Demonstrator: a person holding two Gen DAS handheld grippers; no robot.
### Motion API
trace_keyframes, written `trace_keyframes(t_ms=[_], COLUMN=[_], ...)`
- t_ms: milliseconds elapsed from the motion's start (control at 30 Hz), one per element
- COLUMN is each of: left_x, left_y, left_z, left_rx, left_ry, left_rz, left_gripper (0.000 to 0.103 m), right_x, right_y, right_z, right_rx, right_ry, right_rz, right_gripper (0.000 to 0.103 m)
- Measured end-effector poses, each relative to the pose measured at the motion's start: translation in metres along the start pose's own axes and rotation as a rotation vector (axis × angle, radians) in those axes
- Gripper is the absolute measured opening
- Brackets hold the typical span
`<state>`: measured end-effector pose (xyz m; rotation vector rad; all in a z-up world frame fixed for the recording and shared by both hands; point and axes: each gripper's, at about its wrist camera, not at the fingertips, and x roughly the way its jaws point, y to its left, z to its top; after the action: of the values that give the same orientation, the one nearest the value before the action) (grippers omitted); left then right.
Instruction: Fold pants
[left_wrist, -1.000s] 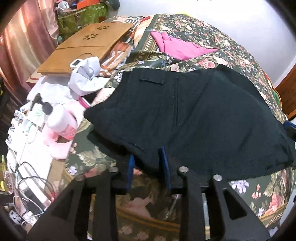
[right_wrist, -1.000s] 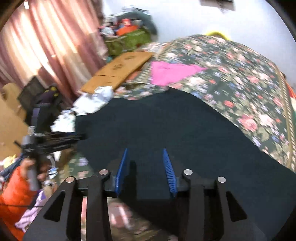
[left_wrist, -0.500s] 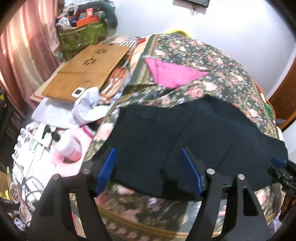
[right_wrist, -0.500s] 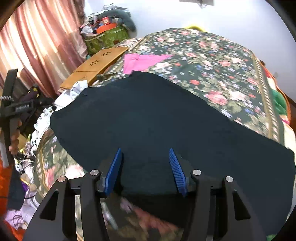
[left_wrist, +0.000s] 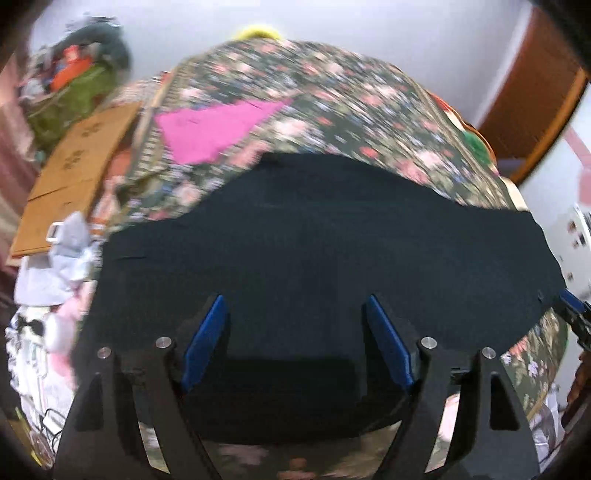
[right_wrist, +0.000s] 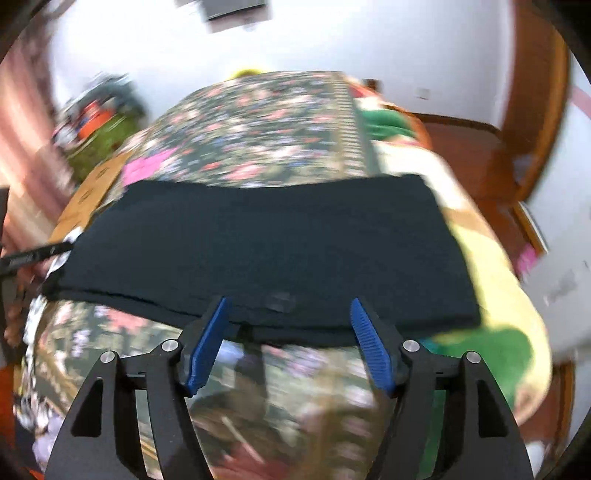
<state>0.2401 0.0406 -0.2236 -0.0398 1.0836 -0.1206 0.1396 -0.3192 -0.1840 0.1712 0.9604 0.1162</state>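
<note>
Black pants (left_wrist: 325, 251) lie spread flat across the flowered bed cover (left_wrist: 332, 103); they also show in the right wrist view (right_wrist: 266, 243). My left gripper (left_wrist: 295, 306) is open and empty, its blue fingers (left_wrist: 207, 332) above the near part of the pants. My right gripper (right_wrist: 288, 306) is open and empty, its fingertips at the pants' near edge. The right gripper's tip shows at the far right of the left wrist view (left_wrist: 570, 306). Both views are blurred.
A pink cloth (left_wrist: 218, 125) lies on the bed beyond the pants. Brown boards (left_wrist: 74, 170), white cloth (left_wrist: 55, 258) and clutter sit left of the bed. A green item (right_wrist: 388, 122) lies at the bed's right side. A wooden door frame (left_wrist: 532, 110) stands right.
Both grippers have opened wide and let go of the pants. Both have pulled back and swung right, so the pants now lie spread on the bed in front of them.
</note>
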Motion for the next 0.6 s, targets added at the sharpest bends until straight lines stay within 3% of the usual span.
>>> trace_keyframes(t_ms=[200,600], left_x=[0.012,0.022], left_y=[-0.040,-0.088], left_z=[0.003,0.013], left_rx=[0.059,0.125], left_ry=[0.011,0.015], left_rz=[-0.005,0.006], left_gripper=[0.082,0.087], right_x=[-0.005,0.009], right_y=[-0.046,-0.080], right_z=[-0.012,-0.005], right_rx=[0.179,0.361], right_ry=[0.023,-0.018], right_rz=[0.011,0.149], right_gripper=[0.065,0.065])
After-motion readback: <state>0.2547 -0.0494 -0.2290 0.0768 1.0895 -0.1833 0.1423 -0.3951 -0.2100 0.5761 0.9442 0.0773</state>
